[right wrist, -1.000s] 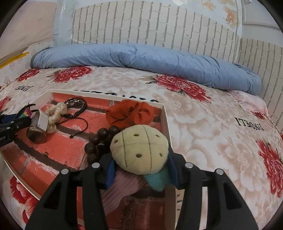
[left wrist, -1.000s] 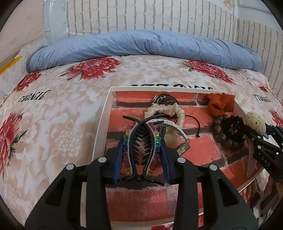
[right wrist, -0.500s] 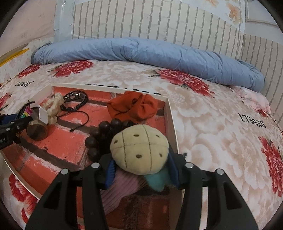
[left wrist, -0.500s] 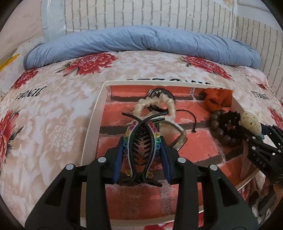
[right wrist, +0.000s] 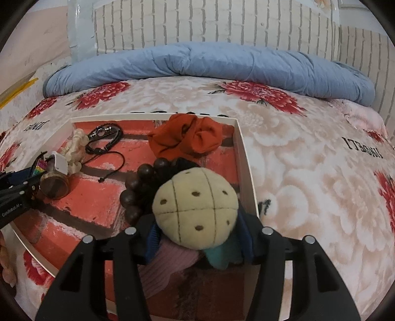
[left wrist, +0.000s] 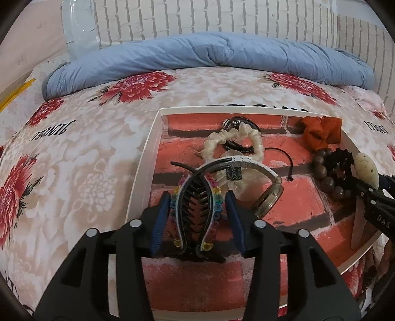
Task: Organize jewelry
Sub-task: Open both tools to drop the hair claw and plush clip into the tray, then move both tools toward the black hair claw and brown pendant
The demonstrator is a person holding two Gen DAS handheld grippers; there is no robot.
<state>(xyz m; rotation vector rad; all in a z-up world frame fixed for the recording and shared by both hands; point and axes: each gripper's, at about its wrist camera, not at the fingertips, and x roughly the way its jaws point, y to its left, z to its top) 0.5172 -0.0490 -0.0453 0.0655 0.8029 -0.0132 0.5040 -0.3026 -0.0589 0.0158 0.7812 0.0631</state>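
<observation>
A white-rimmed tray (left wrist: 145,158) with a red brick print lies on the bed. My left gripper (left wrist: 197,219) stands open around a black hair claw clip with coloured beads (left wrist: 195,210), which rests in the tray's left part; gaps show on both sides. My right gripper (right wrist: 197,234) is shut on a beige plush hair tie (right wrist: 195,207) with pink and teal cloth, over the tray's right side (right wrist: 244,170). The tray also holds a cream scrunchie (left wrist: 234,138), a watch (left wrist: 269,192), a black cord bracelet (right wrist: 105,138), brown wooden beads (right wrist: 138,182) and an orange scrunchie (right wrist: 190,140).
The tray sits on a floral bedspread (left wrist: 86,148). A rolled blue quilt (left wrist: 209,54) lies along the white brick wall (left wrist: 197,17) at the back. The right gripper also shows at the right edge of the left wrist view (left wrist: 370,187).
My left gripper's fingers have spread apart from the claw clip, letting it go in the tray. My right gripper keeps hold of the plush hair tie and has moved slightly over the tray.
</observation>
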